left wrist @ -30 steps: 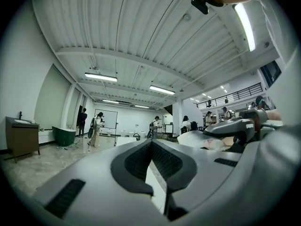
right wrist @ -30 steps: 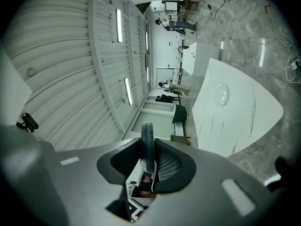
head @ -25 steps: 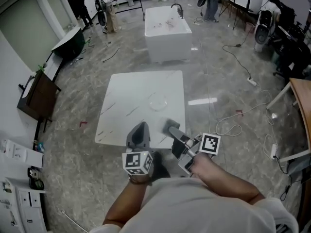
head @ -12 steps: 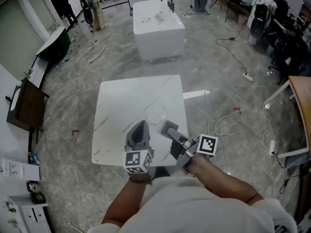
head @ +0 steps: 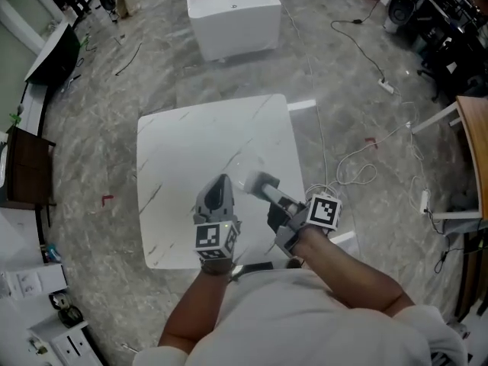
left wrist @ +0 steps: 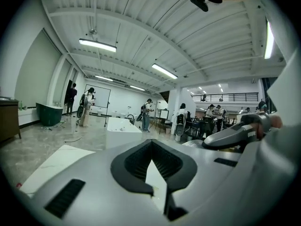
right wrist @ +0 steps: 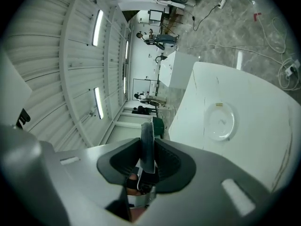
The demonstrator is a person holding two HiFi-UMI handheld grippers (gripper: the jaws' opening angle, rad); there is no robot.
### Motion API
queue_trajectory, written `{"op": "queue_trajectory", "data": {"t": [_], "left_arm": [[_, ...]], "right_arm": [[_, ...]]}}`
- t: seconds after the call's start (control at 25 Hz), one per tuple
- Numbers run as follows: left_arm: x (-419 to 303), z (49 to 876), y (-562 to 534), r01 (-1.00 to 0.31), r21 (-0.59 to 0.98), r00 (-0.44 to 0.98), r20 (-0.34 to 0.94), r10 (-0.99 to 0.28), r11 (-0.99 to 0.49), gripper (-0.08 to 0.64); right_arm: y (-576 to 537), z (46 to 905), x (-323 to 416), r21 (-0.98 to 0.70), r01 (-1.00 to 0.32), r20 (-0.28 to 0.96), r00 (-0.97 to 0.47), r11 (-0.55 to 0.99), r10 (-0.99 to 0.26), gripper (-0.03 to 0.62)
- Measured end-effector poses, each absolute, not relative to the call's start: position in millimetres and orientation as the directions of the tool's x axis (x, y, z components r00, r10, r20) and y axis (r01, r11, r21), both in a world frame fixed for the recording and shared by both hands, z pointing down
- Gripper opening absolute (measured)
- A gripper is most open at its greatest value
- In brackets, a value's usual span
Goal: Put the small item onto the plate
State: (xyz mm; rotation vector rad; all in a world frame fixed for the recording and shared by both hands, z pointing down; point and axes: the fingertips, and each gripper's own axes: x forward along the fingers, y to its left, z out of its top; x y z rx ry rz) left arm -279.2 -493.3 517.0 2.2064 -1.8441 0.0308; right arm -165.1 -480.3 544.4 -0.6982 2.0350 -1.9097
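A clear round plate lies on the white marble table. In the head view the plate is only a faint ring just beyond both grippers. My right gripper hovers over the table's near half, shut on a small thin grey item that stands on edge between its pads. The plate is ahead of it and to its right. My left gripper hangs beside it on the left, jaws together with nothing between them, pointing out across the room.
A white bathtub-like block stands on the floor beyond the table. Cables trail across the floor to the right, near a wooden tabletop edge. A dark cabinet is at the left. People stand far off in the hall.
The view has moved forward, and the table now lies under both grippers instead of ahead of them. The right gripper keeps its hold on the item; the left stays shut.
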Motion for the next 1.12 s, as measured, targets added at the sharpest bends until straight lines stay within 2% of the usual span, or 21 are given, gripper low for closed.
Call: {"op": "queue_trajectory", "data": {"t": [0.28, 0.4, 0.56, 1.12], "left_arm": [[-307, 585, -549, -0.959, 0.235, 0.222, 0.273, -0.936, -0.158, 0.006], [-320, 622, -564, -0.955, 0.254, 0.229, 0.313, -0.922, -0.151, 0.006], [-328, 674, -570, -0.947, 0.292, 0.243, 0.388, -0.889, -0.132, 0.006], [-341, 753, -585, -0.932, 0.348, 0.267, 0.462, -0.846, -0.104, 0.006]], "right_arm": [[-540, 615, -189, -0.974, -0.22, 0.217, -0.823, -0.058, -0.525, 0.094], [-555, 656, -197, -0.951, -0.293, 0.3, -0.803, -0.098, -0.516, 0.094], [-561, 708, -211, -0.93, -0.327, 0.367, -0.786, -0.169, -0.497, 0.094], [-592, 818, -238, -0.846, -0.502, 0.529, -0.749, -0.178, -0.399, 0.094]]}}
